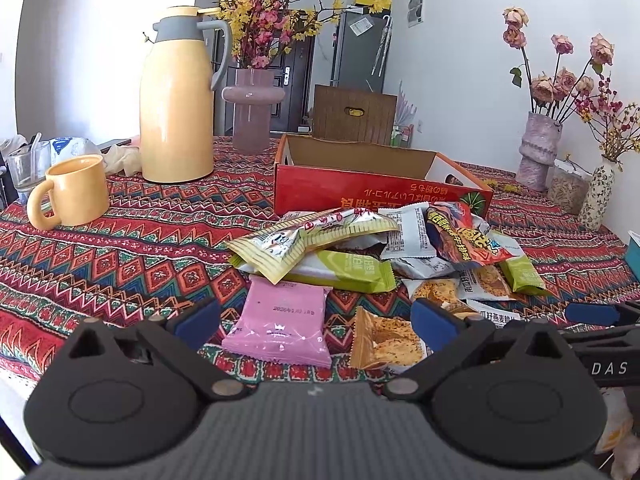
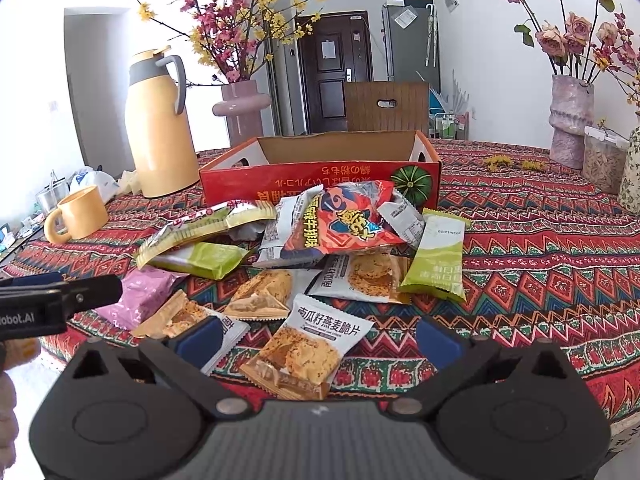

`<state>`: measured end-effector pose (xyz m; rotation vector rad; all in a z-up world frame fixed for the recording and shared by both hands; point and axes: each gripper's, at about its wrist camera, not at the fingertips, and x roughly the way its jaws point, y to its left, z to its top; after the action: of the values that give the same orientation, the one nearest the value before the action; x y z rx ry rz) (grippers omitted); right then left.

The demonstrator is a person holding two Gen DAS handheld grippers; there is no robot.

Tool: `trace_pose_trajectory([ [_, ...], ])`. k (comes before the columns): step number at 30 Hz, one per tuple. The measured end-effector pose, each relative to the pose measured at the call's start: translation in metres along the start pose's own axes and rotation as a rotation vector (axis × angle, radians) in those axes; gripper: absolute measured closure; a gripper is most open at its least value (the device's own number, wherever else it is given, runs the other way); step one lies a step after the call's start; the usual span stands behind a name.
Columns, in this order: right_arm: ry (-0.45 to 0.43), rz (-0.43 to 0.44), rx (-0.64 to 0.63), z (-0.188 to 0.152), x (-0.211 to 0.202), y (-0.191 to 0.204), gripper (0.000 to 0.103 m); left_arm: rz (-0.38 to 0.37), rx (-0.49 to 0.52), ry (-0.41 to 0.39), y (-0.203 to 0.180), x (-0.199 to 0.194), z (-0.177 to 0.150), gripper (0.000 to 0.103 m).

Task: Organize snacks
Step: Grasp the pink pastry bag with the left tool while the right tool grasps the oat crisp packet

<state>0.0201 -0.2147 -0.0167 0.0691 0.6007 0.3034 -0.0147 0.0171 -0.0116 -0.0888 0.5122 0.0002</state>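
Both hand-held grippers — left (image 1: 316,320), right (image 2: 318,334) — gape wide over crinkly foil snack packets (image 2: 320,248) before a rectangular cardboard box (image 2: 320,178).

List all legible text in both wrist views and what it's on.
"南瓜籽燕麦脆片": white oat crisp packet.
"DAS": right gripper body, seen from left wrist view.
"obot.AI", start cut off: left gripper body, seen from right wrist view.
Red box: print upside down, not readable.
Pink packet: date stamp blurred.
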Motion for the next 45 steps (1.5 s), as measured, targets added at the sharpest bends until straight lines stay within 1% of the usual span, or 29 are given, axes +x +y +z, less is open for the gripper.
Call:
trace_pose_trajectory([
  [1, 0.006, 0.001, -0.002, 0.000, 0.002, 0.001, 0.003, 0.002, -0.002, 0.000, 0.000, 0.000, 0.000, 0.000],
  [3, 0.019, 0.002, -0.004, 0.000, 0.007, 0.002, 0.009, 0.004, -0.006, 0.002, 0.001, 0.001, 0.000, 0.000],
  [10, 0.071, -0.027, 0.005, 0.001, 0.029, 0.005, 0.021, 0.003, -0.018, 0.012, 0.007, 0.004, -0.003, 0.000],
  [13, 0.104, -0.029, 0.014, -0.003, 0.038, 0.006, 0.027, 0.009, -0.027, 0.010, 0.011, 0.003, -0.003, 0.000],
  [16, 0.103, -0.035, 0.009, -0.005, 0.039, 0.007, 0.031, 0.016, -0.031, 0.013, 0.014, 0.004, -0.002, 0.000],
  [19, 0.095, -0.052, 0.006, -0.006, 0.037, 0.005, 0.042, 0.024, -0.022, 0.022, 0.012, 0.007, -0.002, 0.000],
  [20, 0.092, -0.058, 0.005, -0.007, 0.036, 0.004, 0.047, 0.026, -0.021, 0.025, 0.012, 0.007, -0.002, 0.000],
  [21, 0.091, -0.056, 0.003, -0.007, 0.036, 0.003, 0.049, 0.027, -0.020, 0.028, 0.011, 0.009, -0.002, 0.000],
  [24, 0.086, -0.050, -0.011, -0.009, 0.034, 0.001, 0.052, 0.032, -0.015, 0.037, 0.011, 0.012, -0.003, 0.000],
  [30, 0.065, -0.041, 0.003, -0.009, 0.030, -0.004, 0.059, 0.056, -0.013, 0.058, 0.015, 0.021, 0.000, 0.000],
  [35, 0.022, -0.044, 0.001, -0.007, 0.021, -0.008, 0.060, 0.084, 0.000, 0.089, 0.015, 0.038, 0.005, 0.001],
  [38, 0.005, -0.043, 0.001, -0.006, 0.017, -0.010, 0.060, 0.089, 0.010, 0.120, 0.013, 0.052, 0.007, 0.008],
  [42, -0.011, -0.038, 0.006, -0.005, 0.015, -0.013, 0.060, 0.096, 0.011, 0.161, 0.013, 0.070, 0.009, 0.022],
  [45, -0.014, -0.037, 0.011, -0.005, 0.016, -0.015, 0.060, 0.091, 0.024, 0.184, 0.013, 0.080, 0.008, 0.026],
])
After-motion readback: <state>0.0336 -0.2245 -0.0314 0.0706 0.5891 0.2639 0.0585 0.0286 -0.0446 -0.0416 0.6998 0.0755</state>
